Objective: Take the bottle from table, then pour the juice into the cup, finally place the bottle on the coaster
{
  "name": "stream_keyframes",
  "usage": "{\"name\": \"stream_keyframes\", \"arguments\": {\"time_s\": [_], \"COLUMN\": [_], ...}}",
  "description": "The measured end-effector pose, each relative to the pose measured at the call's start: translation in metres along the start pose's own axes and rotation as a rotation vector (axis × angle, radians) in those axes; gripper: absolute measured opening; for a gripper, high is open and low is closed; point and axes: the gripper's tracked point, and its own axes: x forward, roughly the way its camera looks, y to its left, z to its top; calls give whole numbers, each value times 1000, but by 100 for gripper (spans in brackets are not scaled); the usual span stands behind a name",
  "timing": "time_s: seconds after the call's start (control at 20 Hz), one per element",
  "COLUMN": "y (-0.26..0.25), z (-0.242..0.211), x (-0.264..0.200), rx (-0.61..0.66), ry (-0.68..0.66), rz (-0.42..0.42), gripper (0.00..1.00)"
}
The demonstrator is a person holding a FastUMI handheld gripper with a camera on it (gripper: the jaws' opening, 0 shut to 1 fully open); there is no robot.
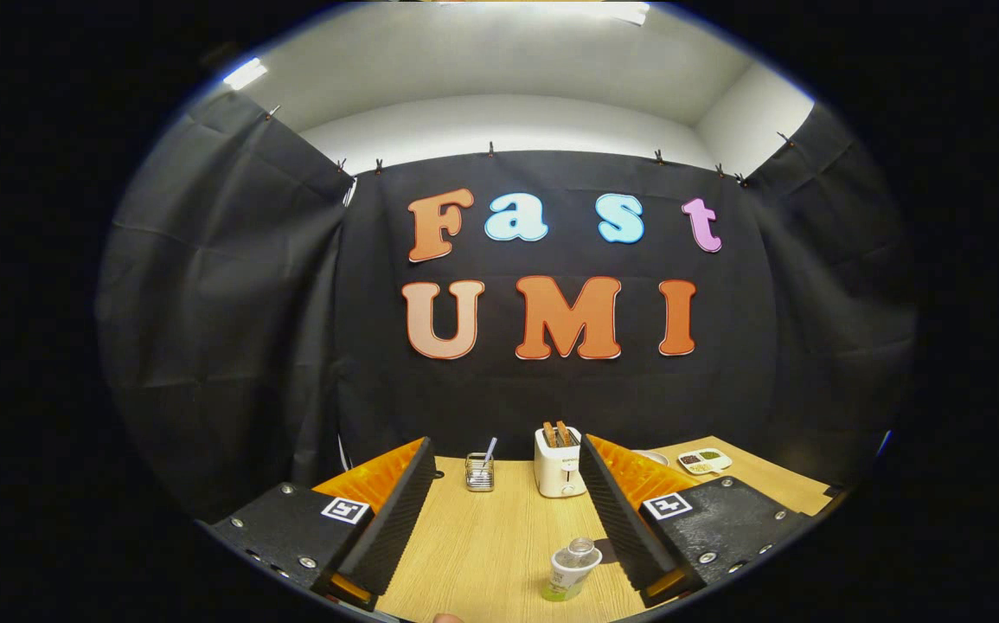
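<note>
Tool (pixel 503 510) raised above the light wood-grain table (pixel 482 536), fingers spread wide apart, nothing between the pads. Left finger (pixel 391 519) and right finger (pixel 620 519) slanting forward and inward toward the far end of the table.

Between the fingers and low down, close to the camera: small clear plastic bottle (pixel 570 571) with a white label band and pale green juice in its base, resting on the table. Nearer the right finger than the left, just beside the right finger's inner ribbed face, not touching either. Standing upright as far as can be judged, long axis vertical, neck and clear cap pointing up toward the camera, base away. Seen from steeply above, so the height looks squashed.

Judgement: first step not yet done, bottle not yet taken. Coming move likely a drop down and a slight shift rightward to centre the bottle in the gap, then a squeeze across its body near the label.

Beyond the fingertips, at the table's far edge: small wire-mesh holder (pixel 479 472) with a straw, and a white two-slot toaster (pixel 558 464) with toast in it. Further right, a white divided dish (pixel 705 460) of dark and green bits. Cup and coaster not made out.
</note>
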Motion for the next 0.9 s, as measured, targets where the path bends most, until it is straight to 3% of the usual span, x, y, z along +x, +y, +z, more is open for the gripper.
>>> {"name": "stream_keyframes", "arguments": {"time_s": [0.4,0.9], "y": [-14,-51], "z": [-18,-102], "x": [3,20], "rx": [6,-23], "ry": [27,172], "rz": [-22,-101], "gripper": [99,99]}}
